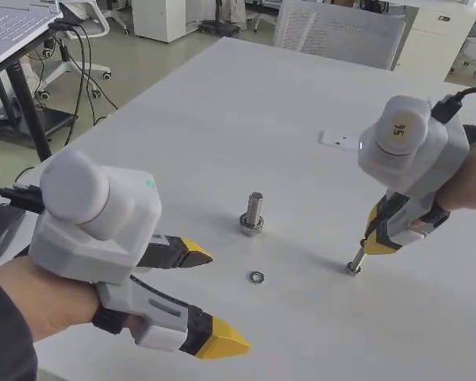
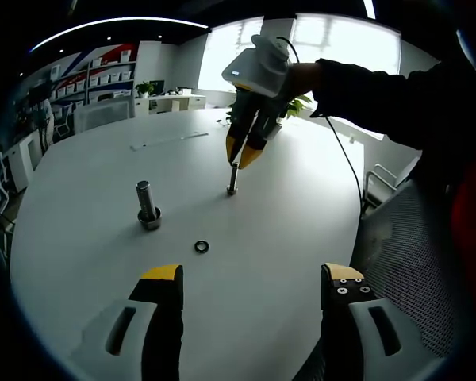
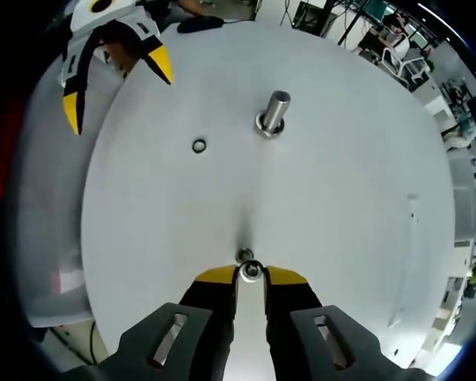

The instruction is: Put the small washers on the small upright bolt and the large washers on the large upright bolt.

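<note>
The right tongs [image 1: 370, 244] pinch a small washer [image 3: 251, 271] above the small bolt [image 1: 355, 260]. The left tongs [image 1: 220, 300] are wide open and empty.

Lt grey left gripper [image 1: 213, 299] & right gripper [image 1: 372, 242], fingers [image 1: 173, 252] blk w/ yellow tips, blk cables [image 1: 464, 95].

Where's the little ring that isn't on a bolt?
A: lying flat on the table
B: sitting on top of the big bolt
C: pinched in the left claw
A: the small washer lies flat on the table in front of the large bolt, apart from the open left claw.
</note>
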A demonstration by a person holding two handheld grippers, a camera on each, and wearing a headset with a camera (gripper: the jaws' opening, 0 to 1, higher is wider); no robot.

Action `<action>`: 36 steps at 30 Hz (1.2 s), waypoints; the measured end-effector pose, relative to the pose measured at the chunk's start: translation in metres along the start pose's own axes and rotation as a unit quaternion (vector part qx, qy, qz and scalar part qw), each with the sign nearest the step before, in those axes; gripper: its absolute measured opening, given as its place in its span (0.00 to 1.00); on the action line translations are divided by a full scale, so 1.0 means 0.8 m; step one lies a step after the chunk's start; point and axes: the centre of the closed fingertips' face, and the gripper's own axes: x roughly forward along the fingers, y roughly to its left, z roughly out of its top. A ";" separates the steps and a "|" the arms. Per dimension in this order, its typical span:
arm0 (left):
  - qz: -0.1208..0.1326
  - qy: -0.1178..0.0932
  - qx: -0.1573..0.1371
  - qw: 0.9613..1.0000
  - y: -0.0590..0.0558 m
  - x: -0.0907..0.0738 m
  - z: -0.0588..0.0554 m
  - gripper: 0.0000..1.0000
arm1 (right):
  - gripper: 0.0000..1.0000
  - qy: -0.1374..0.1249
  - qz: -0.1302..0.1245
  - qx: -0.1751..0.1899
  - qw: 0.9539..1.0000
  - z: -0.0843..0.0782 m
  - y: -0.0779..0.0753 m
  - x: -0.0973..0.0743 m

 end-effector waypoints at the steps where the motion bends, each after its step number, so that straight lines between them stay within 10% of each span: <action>1: 0.000 0.000 0.000 1.000 0.000 0.000 0.000 0.70 | 0.14 0.000 0.001 0.000 1.000 0.000 -0.002 0.002; 36: 0.001 0.006 -0.005 1.000 0.003 -0.002 -0.003 0.70 | 0.14 0.007 0.035 0.016 0.999 -0.007 0.009 0.051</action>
